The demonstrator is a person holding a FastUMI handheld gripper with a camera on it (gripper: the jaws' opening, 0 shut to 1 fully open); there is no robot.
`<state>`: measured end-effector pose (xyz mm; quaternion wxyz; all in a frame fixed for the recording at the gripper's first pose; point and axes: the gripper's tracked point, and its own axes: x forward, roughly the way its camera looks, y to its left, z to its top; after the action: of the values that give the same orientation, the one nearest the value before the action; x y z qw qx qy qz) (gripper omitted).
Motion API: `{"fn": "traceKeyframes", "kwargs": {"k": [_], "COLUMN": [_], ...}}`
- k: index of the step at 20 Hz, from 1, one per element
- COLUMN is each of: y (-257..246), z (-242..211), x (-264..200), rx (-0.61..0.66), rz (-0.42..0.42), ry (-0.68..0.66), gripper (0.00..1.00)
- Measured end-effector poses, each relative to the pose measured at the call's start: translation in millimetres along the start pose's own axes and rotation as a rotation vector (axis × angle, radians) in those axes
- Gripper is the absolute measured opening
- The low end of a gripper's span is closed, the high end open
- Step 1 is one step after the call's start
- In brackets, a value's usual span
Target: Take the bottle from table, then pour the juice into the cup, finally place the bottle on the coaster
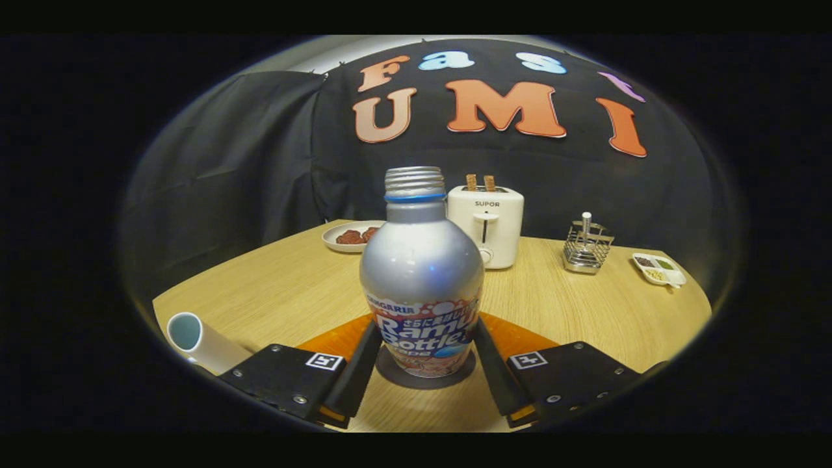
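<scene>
- The gripper (424,354) is held level, pointed toward 12 o'clock.
- Its two fingers (359,370) are pressed against the sides of the silver aluminium bottle (421,273).

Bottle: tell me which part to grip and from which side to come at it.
Grip the bottle on its lower labelled body, coming in level from the front as the gripper does now. It stands upright on a dark coaster; the body is round and widest there, and the fingers flank it, apparently touching.

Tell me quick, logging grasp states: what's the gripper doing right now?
Gripper: shut on the bottle, one finger against each side, bottle upright on the coaster.
</scene>
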<state>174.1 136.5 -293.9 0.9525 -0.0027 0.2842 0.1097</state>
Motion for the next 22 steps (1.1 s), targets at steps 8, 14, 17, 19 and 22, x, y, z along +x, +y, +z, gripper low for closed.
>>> {"fn": "traceKeyframes", "kwargs": {"k": [8,14,17,19,22], "y": [3,4,3,0,-1], "z": [-6,20,42,57,79], "x": [-6,-45,-73,-92,-125], "rx": [0.007,0.0,0.007,0.012,0.018], "rz": [0.011,0.029,0.034,0.031,0.034], "ry": [0.0,-0.076,-0.142,-0.188,-0.26], "gripper": [0.84,0.97,0.97,0.97,0.97]}}
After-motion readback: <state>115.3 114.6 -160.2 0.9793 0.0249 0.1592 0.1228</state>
